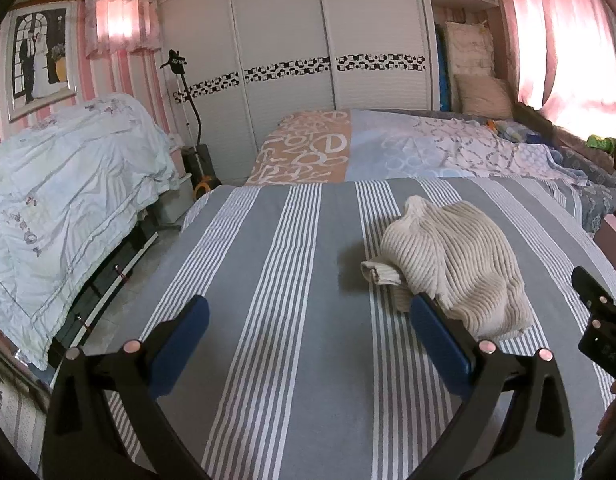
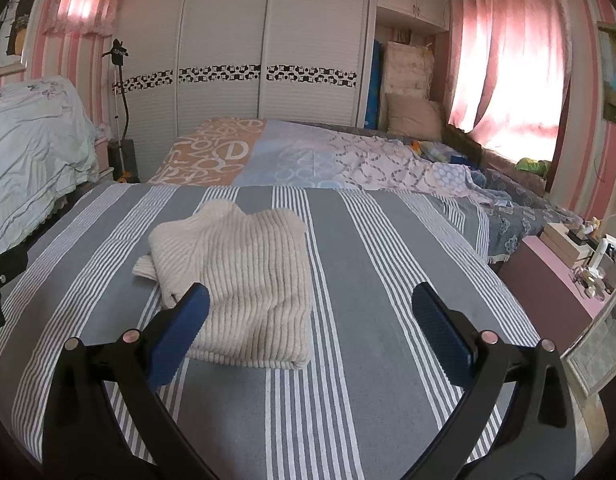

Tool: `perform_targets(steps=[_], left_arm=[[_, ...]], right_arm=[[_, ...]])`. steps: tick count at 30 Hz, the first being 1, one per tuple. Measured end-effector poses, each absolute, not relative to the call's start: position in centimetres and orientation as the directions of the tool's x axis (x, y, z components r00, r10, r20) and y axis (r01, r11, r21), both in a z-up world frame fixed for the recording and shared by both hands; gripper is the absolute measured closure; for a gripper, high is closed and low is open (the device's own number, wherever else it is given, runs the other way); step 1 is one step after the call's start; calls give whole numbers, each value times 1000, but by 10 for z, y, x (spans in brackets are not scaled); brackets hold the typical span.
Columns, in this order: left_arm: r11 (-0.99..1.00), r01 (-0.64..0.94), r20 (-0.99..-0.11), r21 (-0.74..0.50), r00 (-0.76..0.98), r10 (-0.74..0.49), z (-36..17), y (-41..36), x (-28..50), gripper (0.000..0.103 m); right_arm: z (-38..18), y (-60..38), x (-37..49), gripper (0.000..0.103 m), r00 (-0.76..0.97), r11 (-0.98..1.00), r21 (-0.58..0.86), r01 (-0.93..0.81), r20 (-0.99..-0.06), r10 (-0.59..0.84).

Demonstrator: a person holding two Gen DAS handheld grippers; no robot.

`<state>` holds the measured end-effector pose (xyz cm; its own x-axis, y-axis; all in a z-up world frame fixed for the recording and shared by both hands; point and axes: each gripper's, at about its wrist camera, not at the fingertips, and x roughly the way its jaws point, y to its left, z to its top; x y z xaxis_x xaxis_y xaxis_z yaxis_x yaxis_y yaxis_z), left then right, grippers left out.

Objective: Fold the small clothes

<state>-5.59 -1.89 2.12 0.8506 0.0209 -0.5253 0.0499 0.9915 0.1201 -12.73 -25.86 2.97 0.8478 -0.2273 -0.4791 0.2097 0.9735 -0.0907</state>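
Observation:
A cream ribbed knit garment point(image 1: 451, 264) lies folded into a compact bundle on the grey-and-white striped bedspread point(image 1: 288, 280). A cuff or hem end sticks out at its left side. My left gripper point(image 1: 308, 312) hovers open above the spread, its right blue pad just at the bundle's near-left edge. In the right wrist view the same garment point(image 2: 244, 276) lies ahead and to the left, and my right gripper point(image 2: 309, 304) is open with its left pad over the bundle's near-left corner. Nothing is held. The right gripper's body point(image 1: 599, 316) shows at the far right of the left wrist view.
Beyond the striped spread lies a patterned quilt point(image 2: 292, 152), then white sliding wardrobe doors point(image 2: 228, 48). A pale quilted bed point(image 1: 64, 184) stands at left with a floor gap between. A pink side table point(image 2: 547, 280) with small items sits at right.

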Motion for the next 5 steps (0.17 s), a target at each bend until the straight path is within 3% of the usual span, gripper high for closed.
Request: perform_targets(steps=[5], left_arm=[[992, 43, -525, 123, 850, 28, 22, -20, -54, 2]], right_arm=[[29, -261, -125, 3, 845, 974, -86, 209, -486, -224]])
